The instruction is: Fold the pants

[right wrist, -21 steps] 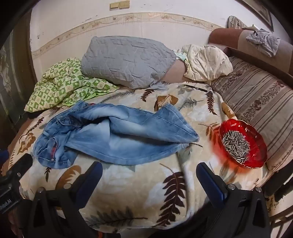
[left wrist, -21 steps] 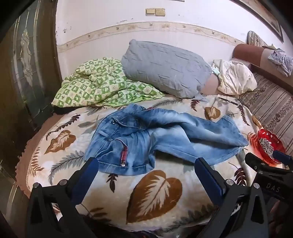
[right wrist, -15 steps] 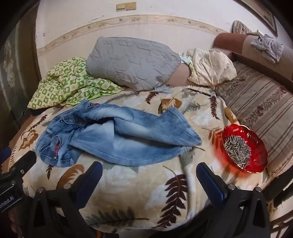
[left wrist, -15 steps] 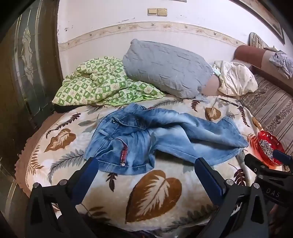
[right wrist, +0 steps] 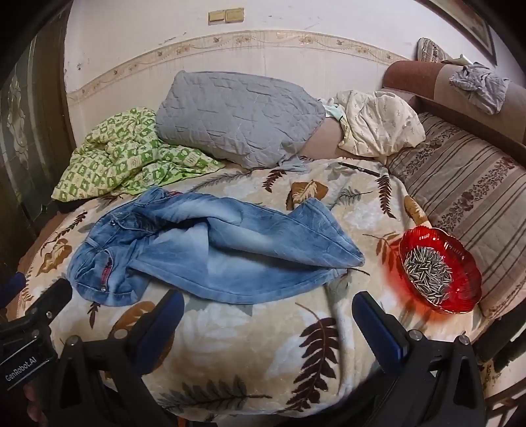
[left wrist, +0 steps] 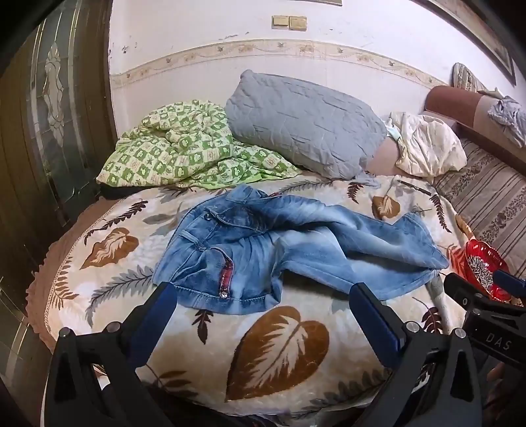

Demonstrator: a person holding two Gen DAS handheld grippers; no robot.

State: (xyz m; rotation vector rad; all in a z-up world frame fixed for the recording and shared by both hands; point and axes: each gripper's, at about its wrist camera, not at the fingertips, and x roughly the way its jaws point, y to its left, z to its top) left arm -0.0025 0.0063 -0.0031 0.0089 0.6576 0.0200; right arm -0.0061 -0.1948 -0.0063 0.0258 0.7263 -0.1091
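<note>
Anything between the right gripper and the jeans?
No. In the right wrist view only bare leaf-print blanket lies between the open right gripper and the jeans.

I'm looking at a home bedroom: bed w/ leaf-print blanket (right wrist: 296,345), grey pillow (right wrist: 236,115) & green checked quilt (right wrist: 121,157) at its far edge, striped sofa (right wrist: 466,184) along its right edge.

A white plaster wall (left wrist: 345,29) carries a pale floral border strip (left wrist: 296,49) and two beige switch plates (left wrist: 289,22). At the bed's left edge stands a dark wooden door with leaded glass (left wrist: 52,98) — at its right edge, a brown sofa with striped cushions (right wrist: 466,184). The leaf-patterned beige blanket (right wrist: 263,328) covers the bed under warm, dim light.
</note>
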